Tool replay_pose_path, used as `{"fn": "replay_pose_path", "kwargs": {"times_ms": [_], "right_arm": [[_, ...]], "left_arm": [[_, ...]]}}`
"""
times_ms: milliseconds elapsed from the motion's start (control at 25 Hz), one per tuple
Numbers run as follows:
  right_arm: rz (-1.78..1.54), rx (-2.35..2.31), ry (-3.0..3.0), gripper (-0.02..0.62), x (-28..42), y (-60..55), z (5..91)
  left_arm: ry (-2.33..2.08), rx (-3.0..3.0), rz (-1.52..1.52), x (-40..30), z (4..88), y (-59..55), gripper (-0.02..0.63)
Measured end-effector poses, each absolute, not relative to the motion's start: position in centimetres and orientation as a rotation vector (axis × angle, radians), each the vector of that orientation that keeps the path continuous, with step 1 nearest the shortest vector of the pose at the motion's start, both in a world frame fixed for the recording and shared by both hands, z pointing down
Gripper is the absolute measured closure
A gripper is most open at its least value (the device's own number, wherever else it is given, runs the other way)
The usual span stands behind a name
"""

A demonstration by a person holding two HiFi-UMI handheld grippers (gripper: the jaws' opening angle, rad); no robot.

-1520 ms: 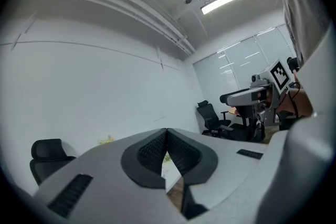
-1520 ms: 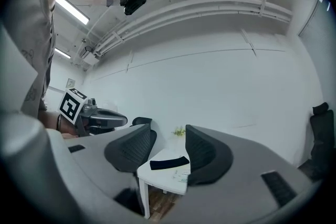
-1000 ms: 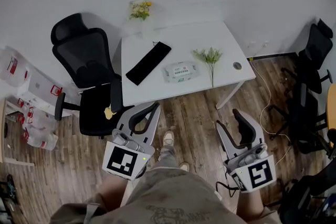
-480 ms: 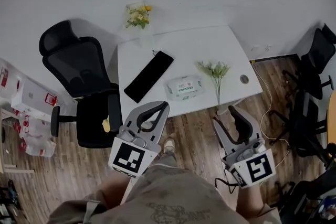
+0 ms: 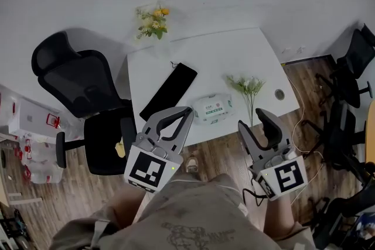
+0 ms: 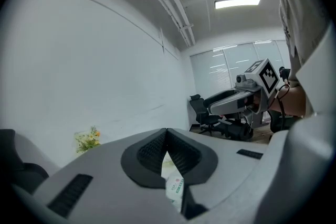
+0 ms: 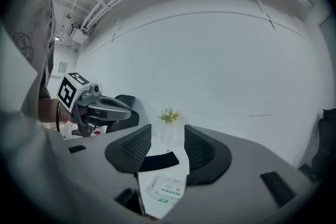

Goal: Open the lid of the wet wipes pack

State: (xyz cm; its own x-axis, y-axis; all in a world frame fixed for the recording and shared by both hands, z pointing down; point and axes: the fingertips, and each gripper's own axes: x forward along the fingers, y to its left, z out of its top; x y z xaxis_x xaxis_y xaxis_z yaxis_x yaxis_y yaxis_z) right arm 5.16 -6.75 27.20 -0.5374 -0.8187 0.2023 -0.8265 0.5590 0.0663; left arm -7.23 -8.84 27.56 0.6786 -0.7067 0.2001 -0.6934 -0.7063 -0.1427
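Now the wet wipes pack (image 5: 212,108) lies flat on the white table (image 5: 234,55), close to the near edge, and its lid looks flat against the top. A long black flat object (image 5: 170,91) lies just left of it at a slant. A green sprig with pale flowers (image 5: 249,88) lies just right of it. At the table's far left corner stands a bunch of yellow flowers (image 5: 151,20).

Neither gripper touches the pack. The left gripper (image 5: 186,111) has its jaws pressed together at the tips with nothing between them, and in the head view those tips sit near the pack's left end. The right gripper (image 5: 255,123) holds its jaws well apart and empty, off the table's near edge.

A black office chair (image 5: 76,79) stands left of the table on the wooden floor (image 5: 222,152).
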Motion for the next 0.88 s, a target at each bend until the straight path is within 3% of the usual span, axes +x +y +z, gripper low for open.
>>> {"fn": "replay_pose_path", "kwargs": {"times_ms": [640,880], "right_arm": [[0.110,1.231,-2.498,0.383,5.0,-12.3,32.2],[0.200,1.072,-2.430,0.383,4.5,-14.1,37.7]], "left_arm": [[1.244,-2.866,-0.436,-6.8,29.8,-13.0,0.589],[1.305,-2.869,-0.517,-6.2,32.3,-14.3,0.589]]}}
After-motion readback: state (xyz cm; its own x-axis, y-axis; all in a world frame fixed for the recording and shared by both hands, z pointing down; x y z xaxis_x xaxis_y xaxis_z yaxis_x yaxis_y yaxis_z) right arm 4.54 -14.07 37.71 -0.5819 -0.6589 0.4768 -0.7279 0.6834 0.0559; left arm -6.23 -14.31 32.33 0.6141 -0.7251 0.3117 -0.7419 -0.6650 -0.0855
